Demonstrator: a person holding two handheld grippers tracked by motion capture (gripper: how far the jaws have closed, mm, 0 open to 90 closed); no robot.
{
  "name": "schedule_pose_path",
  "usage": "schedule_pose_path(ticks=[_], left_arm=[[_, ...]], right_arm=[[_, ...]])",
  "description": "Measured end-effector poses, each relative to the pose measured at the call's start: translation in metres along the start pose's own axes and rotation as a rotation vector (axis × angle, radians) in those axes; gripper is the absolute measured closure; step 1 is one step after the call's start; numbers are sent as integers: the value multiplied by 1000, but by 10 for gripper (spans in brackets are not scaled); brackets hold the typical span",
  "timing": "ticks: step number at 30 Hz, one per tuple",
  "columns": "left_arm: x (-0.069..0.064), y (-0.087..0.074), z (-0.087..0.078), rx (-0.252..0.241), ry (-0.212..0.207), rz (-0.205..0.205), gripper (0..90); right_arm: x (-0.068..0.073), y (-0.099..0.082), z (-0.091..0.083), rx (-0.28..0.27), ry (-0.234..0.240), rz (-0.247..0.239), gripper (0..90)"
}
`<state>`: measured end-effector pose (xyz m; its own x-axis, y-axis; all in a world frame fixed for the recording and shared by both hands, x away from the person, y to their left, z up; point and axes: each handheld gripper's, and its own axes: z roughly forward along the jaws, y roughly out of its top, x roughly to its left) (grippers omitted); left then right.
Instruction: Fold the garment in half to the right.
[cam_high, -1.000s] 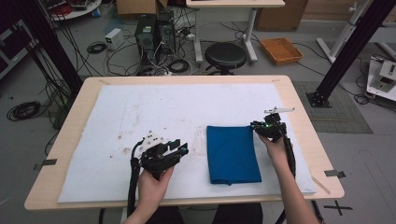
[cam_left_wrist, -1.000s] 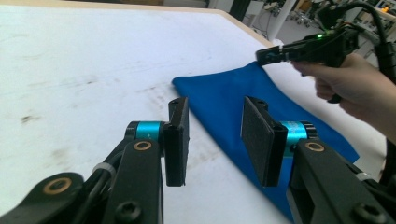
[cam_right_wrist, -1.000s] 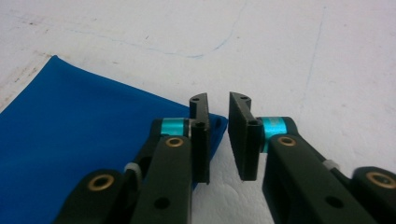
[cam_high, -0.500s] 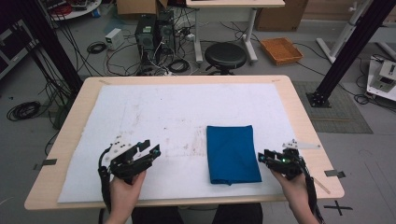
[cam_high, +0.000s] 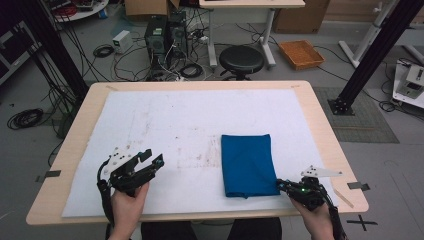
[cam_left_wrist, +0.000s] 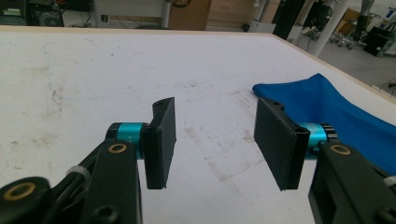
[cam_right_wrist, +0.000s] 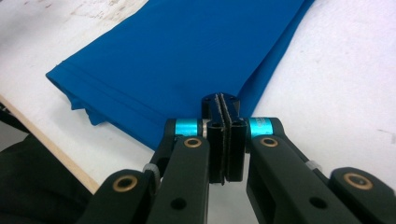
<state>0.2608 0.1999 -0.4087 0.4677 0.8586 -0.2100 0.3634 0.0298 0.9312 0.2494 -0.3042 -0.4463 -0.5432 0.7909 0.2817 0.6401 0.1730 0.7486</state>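
From the high view, the folded blue cloth (cam_high: 247, 164) lies right of centre on the counter (cam_high: 320, 125), long axis running away from the person, the right claw (cam_high: 283, 185) nearer, at its near right corner. The left gripper view has the left claw (cam_left_wrist: 224, 140) open and empty, its jaws having just been opening, cloth off to its right. In the right gripper view, the right claw (cam_right_wrist: 225, 109) has just closed pad to pad, nothing visibly between, tips at the cloth's edge.

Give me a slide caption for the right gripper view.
Right gripper, fingers shut with nothing between them, poised at the near corner of a folded blue cloth on the white table cover.
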Motion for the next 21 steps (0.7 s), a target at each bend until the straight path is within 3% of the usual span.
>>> schedule_pose_path(ticks=[9, 11, 14, 17, 21], left_arm=[[-1, -2, 1, 5, 0, 3, 487], [0, -1, 1, 5, -1, 6, 479], [3, 1, 3, 7, -6, 7, 454], [8, 8, 4, 1, -42, 28, 393], [18, 22, 7, -15, -52, 68, 364]], right_arm=[[-2, -3, -4, 7, -43, -1, 897], [-2, -3, -5, -2, -63, -9, 803], [-5, 4, -10, -58, -69, -22, 702], [-11, 20, -16, -127, -101, -49, 531], [-23, 46, -22, -214, -111, -47, 429]])
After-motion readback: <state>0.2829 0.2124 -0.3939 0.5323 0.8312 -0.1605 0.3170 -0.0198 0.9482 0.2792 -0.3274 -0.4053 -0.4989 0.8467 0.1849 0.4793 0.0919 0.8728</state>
